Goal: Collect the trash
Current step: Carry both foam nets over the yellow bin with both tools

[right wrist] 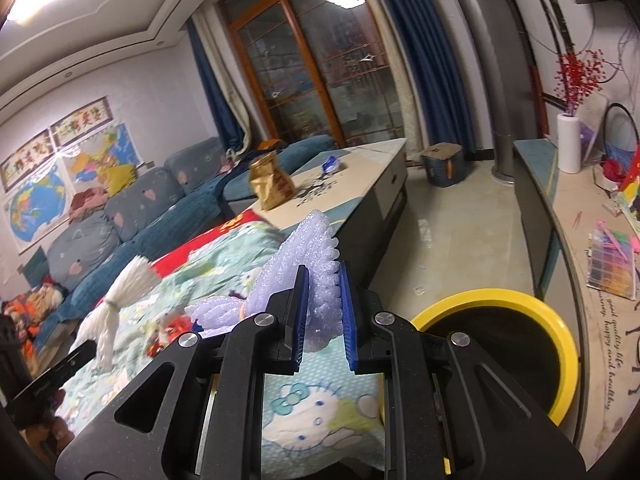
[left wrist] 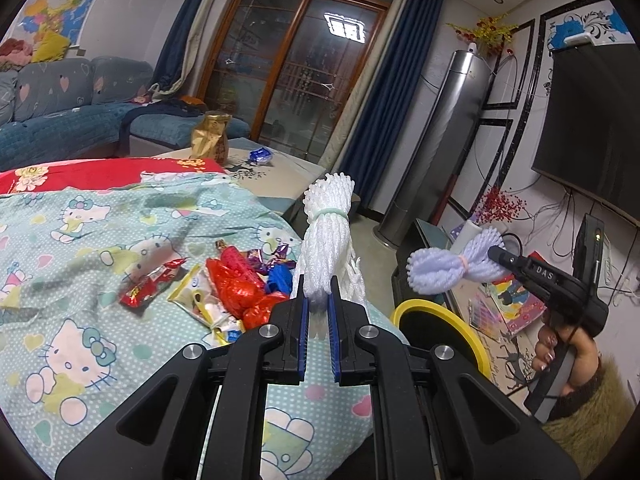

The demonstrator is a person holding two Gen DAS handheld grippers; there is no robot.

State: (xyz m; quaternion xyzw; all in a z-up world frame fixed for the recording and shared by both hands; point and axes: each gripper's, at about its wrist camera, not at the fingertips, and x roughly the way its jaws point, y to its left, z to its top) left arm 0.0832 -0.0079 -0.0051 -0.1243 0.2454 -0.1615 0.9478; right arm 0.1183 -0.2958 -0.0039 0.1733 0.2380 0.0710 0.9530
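Observation:
My left gripper [left wrist: 318, 308] is shut on a white foam net bundle [left wrist: 326, 232] tied with a green band, held upright over the cartoon-cat cloth [left wrist: 80, 248]. The same white bundle [right wrist: 120, 296] shows at the left of the right wrist view. My right gripper [right wrist: 324, 300] is shut on a lilac foam net bundle [right wrist: 304, 256]; in the left wrist view that lilac bundle [left wrist: 448, 268] hangs above a yellow-rimmed bin [left wrist: 444, 320]. The bin [right wrist: 560, 344] lies just right of my right gripper. A pile of wrappers [left wrist: 236, 284] lies on the cloth.
A gold bag [left wrist: 210, 136] and a blue wrapper [left wrist: 260, 156] sit on the low table [right wrist: 360, 176] beyond the cloth. A sofa [left wrist: 60, 120] runs along the left. A TV cabinet [right wrist: 580, 216] with clutter lines the right; a person's hand [left wrist: 560, 344] holds the right gripper.

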